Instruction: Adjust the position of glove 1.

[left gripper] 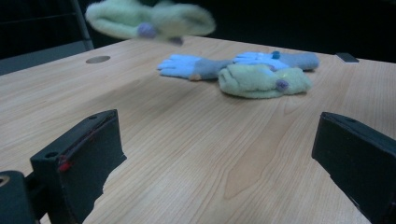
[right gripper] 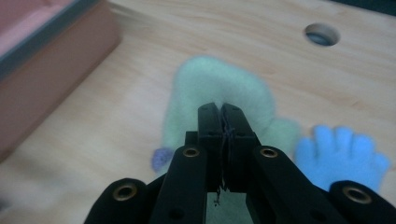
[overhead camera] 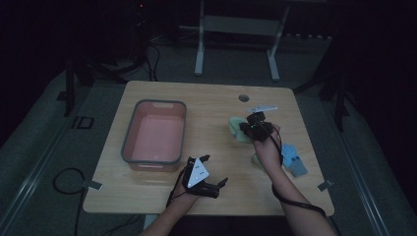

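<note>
Meanwhile right gripper (overhead camera: 251,124) jaws clamp a green sock (right gripper: 219,93) near the tub (overhead camera: 129,142); left gripper (overhead camera: 212,173) jaws gape.

A pale green fuzzy glove (right gripper: 219,88) with a small purple tip hangs clear of the wooden table, pinched in the closed jaws of the right gripper (overhead camera: 253,125); in the left gripper view it floats blurred above the far table edge. Its green mate (left gripper: 264,80) lies flat on the table, touching a blue and grey glove (left gripper: 201,66) just behind it
</note>
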`<state>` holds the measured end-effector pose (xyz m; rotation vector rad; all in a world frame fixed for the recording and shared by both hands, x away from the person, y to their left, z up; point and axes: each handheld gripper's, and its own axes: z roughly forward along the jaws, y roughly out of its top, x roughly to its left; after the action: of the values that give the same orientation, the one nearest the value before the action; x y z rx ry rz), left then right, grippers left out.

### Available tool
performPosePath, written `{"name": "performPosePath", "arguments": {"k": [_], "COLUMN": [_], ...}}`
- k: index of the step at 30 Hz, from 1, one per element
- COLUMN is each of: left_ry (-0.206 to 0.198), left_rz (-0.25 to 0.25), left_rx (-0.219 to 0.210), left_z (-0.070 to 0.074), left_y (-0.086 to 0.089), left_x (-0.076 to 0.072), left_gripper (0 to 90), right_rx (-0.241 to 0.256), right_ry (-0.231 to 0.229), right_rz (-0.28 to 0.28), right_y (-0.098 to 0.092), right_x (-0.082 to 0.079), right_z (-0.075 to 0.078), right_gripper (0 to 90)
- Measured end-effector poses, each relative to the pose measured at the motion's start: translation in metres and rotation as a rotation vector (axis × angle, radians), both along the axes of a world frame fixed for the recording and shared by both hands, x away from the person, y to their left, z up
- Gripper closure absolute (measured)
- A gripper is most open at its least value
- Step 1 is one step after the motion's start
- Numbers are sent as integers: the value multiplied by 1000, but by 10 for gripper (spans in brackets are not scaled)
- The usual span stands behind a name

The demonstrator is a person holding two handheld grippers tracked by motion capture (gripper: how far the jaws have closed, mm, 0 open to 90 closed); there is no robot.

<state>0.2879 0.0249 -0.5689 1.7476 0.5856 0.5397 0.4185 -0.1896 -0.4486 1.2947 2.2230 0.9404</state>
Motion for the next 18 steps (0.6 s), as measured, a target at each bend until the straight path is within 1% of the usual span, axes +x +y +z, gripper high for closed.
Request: {"name": "performPosePath", "arguments": {"k": [1,2,3,4,5,6,7,8,9,10,11,12,13,16,17,18], "left_ry": [-2,-3,-3,-5,-5,-3,-4,-4,-4,-4,-4,-3,-4,-3,-4,-5], "left_rz": [-1,-2,-1,-2,-2,-1,1,2,3,3,4,4,4,3,2,2], "left_rx": [0,2,2,4,2,1,3,4,2,1,-1,-1,-1,0,1,3], "left_z": [0,0,0,0,0,0,0,0,0,0,0,0,0,0,0,0], "left_y": [0,0,0,0,0,0,0,0,0,0,0,0,0,0,0,0], "left_x": [0,0,0,0,0,0,0,0,0,0,0,0,0,0,0,0], "left_gripper": [21,21,21,21,21,21,21,21,21,21,21,21,21,21,21,21], "right_rx": [-10,-20,-3,0,4,-18,-18,-2,-34,-33,5,-12,-5,-9,-28,9], "right_ry": [2,-20,-20,-12,-30,-45,-43,-44,-58,-62,-53,-59,-60,-53,-62,-25], "right_rz": [8,1,-5,3,-8,-11,-5,-14,-14,-21,-36,-38,-45,-40,-49,-46], "right_y": [1,1,1,0,0,2,2,1,3,4,2,4,7,9,12,14], "right_x": [-5,-12,-17,-22,-30,-35,-40,-45,-48,-52,-54,-58,-65,-68,-73,-78], "right_z": [2,5,8,9,11,11,12,11,11,11,11,10,7,4,0,-8], "right_gripper": [878,878,878,878,878,878,878,878,878,878,878,878,878,878,878,878]}}
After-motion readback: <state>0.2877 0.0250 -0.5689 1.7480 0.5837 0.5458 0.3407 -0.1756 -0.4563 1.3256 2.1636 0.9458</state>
